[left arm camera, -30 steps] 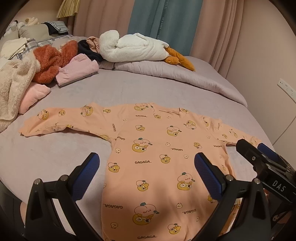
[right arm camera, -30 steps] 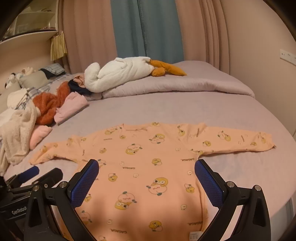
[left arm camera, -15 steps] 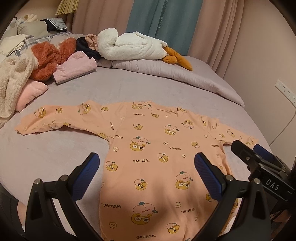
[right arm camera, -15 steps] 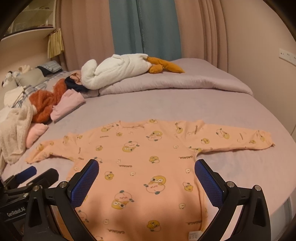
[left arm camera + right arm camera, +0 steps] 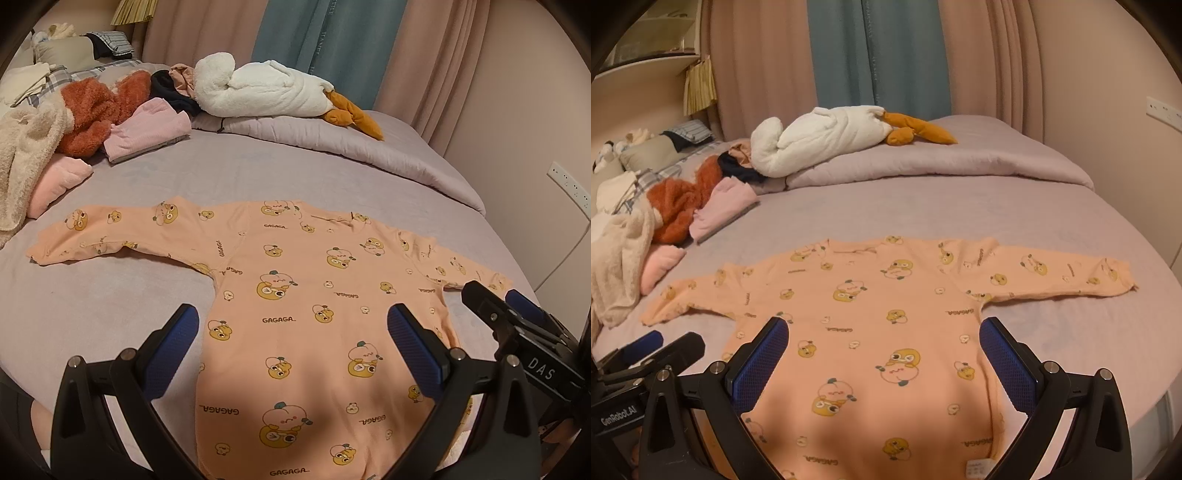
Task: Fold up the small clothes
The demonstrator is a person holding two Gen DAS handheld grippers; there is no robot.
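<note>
An orange long-sleeved child's top (image 5: pixel 295 302) (image 5: pixel 871 332) printed with yellow cartoon figures and "GAGAGA" lies spread flat on the lilac bed, both sleeves stretched out sideways. My left gripper (image 5: pixel 293 347) hovers above its lower half, open, nothing between its blue pads. My right gripper (image 5: pixel 884 354) hangs open over the same area, empty too. The right gripper's fingers (image 5: pixel 509 314) show at the right edge of the left wrist view, and the left gripper's fingers (image 5: pixel 661 347) show at the lower left of the right wrist view. The top's hem runs under the frame bottom.
Left of the top lie a cream fleece (image 5: pixel 26 162), pink folded clothes (image 5: pixel 147 129) and a rust-red fluffy garment (image 5: pixel 96 110). A white plush goose (image 5: pixel 266 92) rests on the rolled lilac quilt (image 5: pixel 369 155) at the back. Curtains and a wall stand behind and right.
Both views have shifted slightly: the top sits a little lower and nearer in frame, and both grippers have stayed open and empty. The garment itself has not moved.
</note>
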